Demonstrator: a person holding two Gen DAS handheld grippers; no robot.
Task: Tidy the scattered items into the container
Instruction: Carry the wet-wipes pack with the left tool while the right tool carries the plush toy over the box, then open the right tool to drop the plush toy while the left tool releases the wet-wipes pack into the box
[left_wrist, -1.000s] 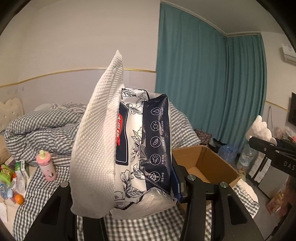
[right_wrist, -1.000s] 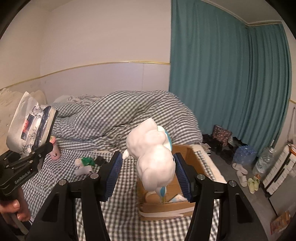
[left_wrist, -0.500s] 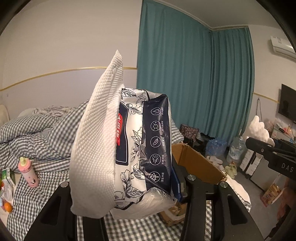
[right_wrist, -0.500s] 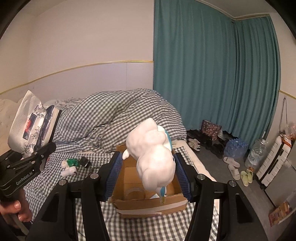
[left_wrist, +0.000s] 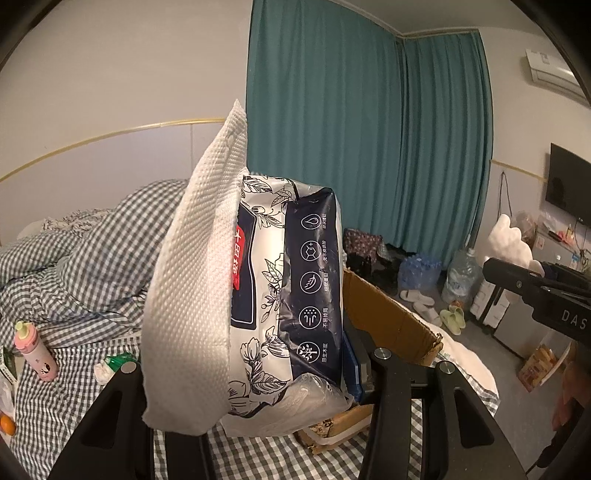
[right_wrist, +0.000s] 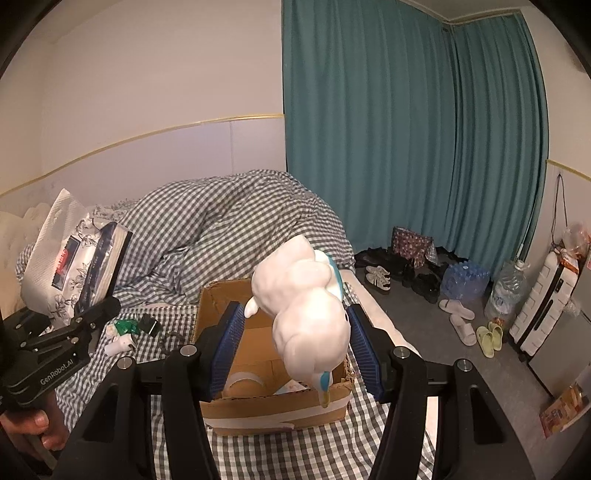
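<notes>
Checked grey-and-white bed (right_wrist: 325, 446) carries the open brown cardboard box (right_wrist: 258, 406), frame centre; right gripper (right_wrist: 295, 343) pinches a white plush toy (right_wrist: 306, 317) above it; left gripper (left_wrist: 243, 373) clamps a floral tissue pack (left_wrist: 280, 295).

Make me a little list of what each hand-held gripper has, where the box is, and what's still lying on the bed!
left hand-held gripper: shut on tissue pack
right hand-held gripper: shut on white plush toy, above the box
cardboard box: open, on the checked bed
still on bed: pink bottle, small green and white items
</notes>
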